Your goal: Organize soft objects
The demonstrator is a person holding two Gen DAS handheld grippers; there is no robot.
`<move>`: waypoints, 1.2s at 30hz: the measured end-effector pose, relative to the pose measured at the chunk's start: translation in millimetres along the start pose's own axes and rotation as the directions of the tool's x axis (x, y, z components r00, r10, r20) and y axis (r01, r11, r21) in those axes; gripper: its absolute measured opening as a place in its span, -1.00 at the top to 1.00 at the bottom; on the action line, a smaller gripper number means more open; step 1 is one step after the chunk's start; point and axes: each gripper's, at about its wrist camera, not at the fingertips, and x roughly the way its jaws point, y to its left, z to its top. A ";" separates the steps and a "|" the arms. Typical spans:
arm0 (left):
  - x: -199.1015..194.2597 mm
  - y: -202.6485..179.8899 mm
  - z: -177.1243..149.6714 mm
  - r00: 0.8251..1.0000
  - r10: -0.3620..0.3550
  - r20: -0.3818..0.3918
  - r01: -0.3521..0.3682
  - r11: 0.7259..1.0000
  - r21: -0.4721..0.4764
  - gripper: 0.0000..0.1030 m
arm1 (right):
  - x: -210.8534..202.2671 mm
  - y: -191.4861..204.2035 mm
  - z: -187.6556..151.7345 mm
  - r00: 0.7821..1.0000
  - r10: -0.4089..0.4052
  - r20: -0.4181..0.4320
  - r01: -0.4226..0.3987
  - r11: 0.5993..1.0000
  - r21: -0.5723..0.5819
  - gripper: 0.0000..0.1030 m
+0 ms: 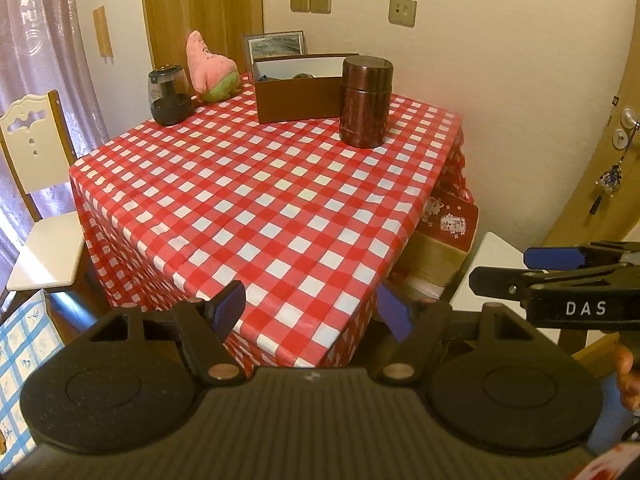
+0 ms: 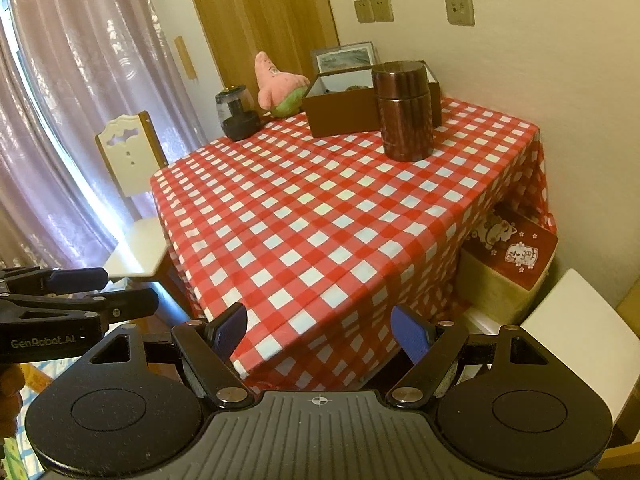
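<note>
A pink star plush toy with green shorts (image 1: pixel 210 68) leans at the far edge of the red checked table (image 1: pixel 260 200), left of an open brown box (image 1: pixel 298 94) that holds some dark items. It also shows in the right wrist view (image 2: pixel 278 84), beside the box (image 2: pixel 344 110). My left gripper (image 1: pixel 314 312) is open and empty, off the table's near corner. My right gripper (image 2: pixel 324 334) is open and empty, also short of the near corner. Each gripper shows from the side in the other's view: the right one (image 1: pixel 500 270), the left one (image 2: pixel 132 292).
A tall brown metal canister (image 1: pixel 366 102) stands in front of the box's right end. A small dark grinder jar (image 1: pixel 168 96) stands left of the plush. A framed picture (image 1: pixel 276 42) leans on the wall. A white chair (image 1: pixel 40 216) is at the left, a white stool (image 2: pixel 576 340) at the right.
</note>
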 end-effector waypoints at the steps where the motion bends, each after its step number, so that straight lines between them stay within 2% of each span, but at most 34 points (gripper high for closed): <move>1: -3.1 0.4 0.1 1.000 -0.001 0.002 0.001 1.000 0.000 -0.38 | -2.7 2.7 -1.6 1.000 -0.001 0.002 0.001 1.000 -0.001 -0.53; 18: -11.8 -3.8 0.5 1.000 -0.004 0.009 0.004 1.000 0.001 -0.38 | -14.9 9.7 -6.8 1.000 -0.006 0.006 0.006 1.000 0.001 -0.53; 36: -12.1 -13.9 2.2 1.000 -0.013 0.007 0.013 1.000 0.010 -0.38 | -16.8 -1.7 0.2 1.000 -0.009 0.004 0.008 1.000 0.009 -0.53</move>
